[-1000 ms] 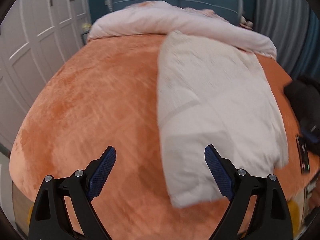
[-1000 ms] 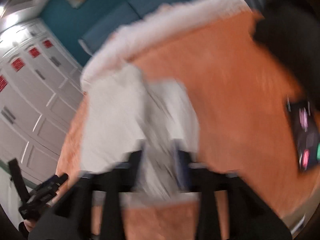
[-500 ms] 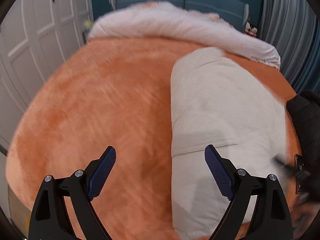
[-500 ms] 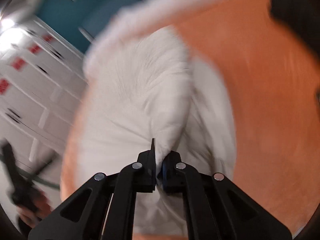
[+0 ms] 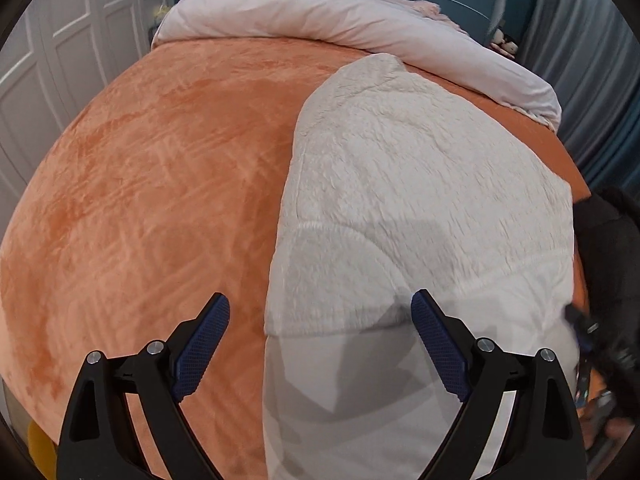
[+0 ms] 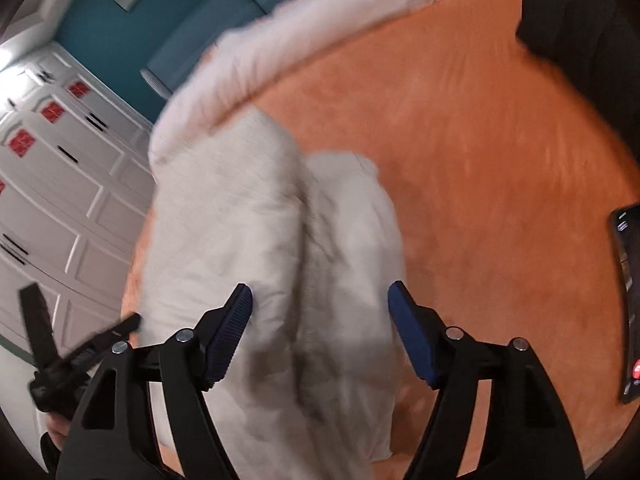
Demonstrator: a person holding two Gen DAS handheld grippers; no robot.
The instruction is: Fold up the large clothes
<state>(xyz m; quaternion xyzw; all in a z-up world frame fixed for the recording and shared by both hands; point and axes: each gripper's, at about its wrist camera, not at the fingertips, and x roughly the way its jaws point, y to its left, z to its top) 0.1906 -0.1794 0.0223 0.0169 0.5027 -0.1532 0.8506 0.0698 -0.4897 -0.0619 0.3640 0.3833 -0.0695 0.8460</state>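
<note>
Freshly doubled lengthwise, the white garment [image 5: 420,208] lies on the bed's [image 5: 160,184] right side as both grippers, left [image 5: 320,344] and right [image 6: 320,336], hover empty, right fingers opening to release it.

The white fleecy garment [image 5: 420,200] lies folded lengthwise — a long strip — on the orange bed.

The left black plastic two-finger gripper [image 5: 320,344] has angular fingers built of triangular cut-out frames, each joined by two round silver screw heads. Dark blue ribbed pads [image 5: 204,344] line the inner faces of its fingertips. The right black plastic two-finger gripper [image 6: 320,332] has the same build: open triangular frames, paired silver screws, and dark blue textured pads [image 6: 230,332] on the inside of both tips.
</note>
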